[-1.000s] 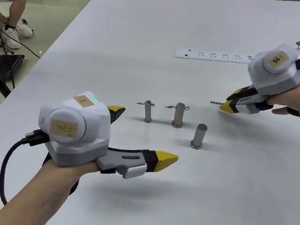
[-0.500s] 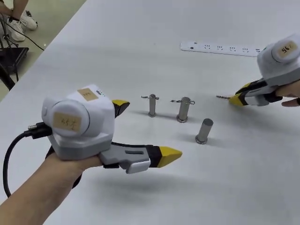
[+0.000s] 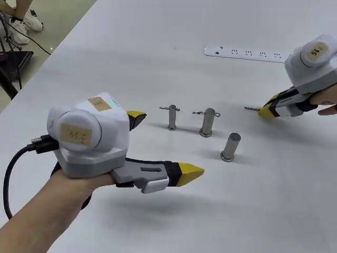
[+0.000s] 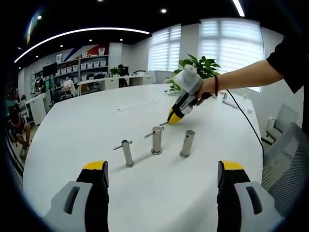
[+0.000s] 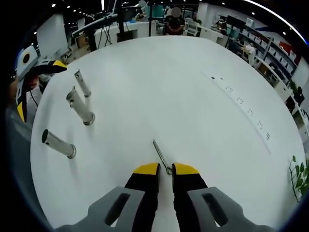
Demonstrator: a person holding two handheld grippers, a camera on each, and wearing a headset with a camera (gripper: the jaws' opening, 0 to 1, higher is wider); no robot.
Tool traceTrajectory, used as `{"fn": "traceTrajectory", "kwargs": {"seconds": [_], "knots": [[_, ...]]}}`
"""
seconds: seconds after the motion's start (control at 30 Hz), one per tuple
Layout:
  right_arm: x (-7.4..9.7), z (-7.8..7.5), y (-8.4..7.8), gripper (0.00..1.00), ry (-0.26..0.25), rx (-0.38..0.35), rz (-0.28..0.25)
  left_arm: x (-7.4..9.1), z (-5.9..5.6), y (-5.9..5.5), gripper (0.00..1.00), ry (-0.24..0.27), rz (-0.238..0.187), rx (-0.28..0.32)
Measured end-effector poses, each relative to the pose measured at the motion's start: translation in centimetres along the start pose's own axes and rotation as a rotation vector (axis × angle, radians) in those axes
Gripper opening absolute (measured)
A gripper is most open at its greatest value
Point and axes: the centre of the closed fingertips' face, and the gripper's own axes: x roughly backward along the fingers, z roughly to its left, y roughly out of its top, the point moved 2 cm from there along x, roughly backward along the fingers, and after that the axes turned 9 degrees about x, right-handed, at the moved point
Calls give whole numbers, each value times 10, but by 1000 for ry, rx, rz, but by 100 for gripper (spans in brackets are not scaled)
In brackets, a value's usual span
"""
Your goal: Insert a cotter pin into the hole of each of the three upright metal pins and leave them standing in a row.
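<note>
Three upright metal pins stand in a row on the white table (image 3: 158,63). The left pin (image 3: 172,117) (image 4: 127,152) (image 5: 83,83) and the middle pin (image 3: 208,122) (image 4: 156,140) (image 5: 80,107) each carry a cotter pin through the top. The right pin (image 3: 230,147) (image 4: 187,143) (image 5: 58,143) has none. My right gripper (image 3: 266,111) (image 5: 165,170) (image 4: 175,116) hovers right of the row, shut on a cotter pin (image 3: 253,109) (image 5: 160,155) that points toward the pins. My left gripper (image 3: 163,143) (image 4: 163,169) is open in front of the row, holding nothing.
A white power strip (image 3: 245,53) (image 5: 239,104) lies behind the pins. The table edge runs along the far left, with a person's feet (image 3: 23,26) on the floor beyond. Bare tabletop surrounds the pins.
The head camera has shifted. My right gripper, still holding the cotter pin, has drifted slightly right, away from the row. My left gripper has stayed open in place.
</note>
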Motion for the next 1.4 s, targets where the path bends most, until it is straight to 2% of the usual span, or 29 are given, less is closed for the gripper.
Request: {"fn": "traceTrajectory", "kwargs": {"seconds": [0.13, 0.4, 0.5, 0.67, 1.03, 1.1, 1.4], "knots": [[0, 2, -1, 0, 20, 22, 15, 1, 0, 0, 92, -1, -1, 0], [-2, 3, -1, 0, 29, 48, 40, 1, -2, -3, 89, -9, 17, -1], [-3, 3, -1, 0, 31, 106, 48, 1, -2, -2, 89, -9, 13, 5], [-4, -1, -1, 0, 22, 141, 51, 2, -2, -2, 86, -12, 13, 13], [8, 22, 8, 0, 13, 192, 32, 0, -5, -2, 82, -25, 15, 33], [10, 21, 8, 0, 5, 218, 37, 0, -7, 1, 80, -30, 6, 33], [28, 43, 20, 0, 4, 255, -20, -4, -14, 8, 68, -64, 0, 56]]}}
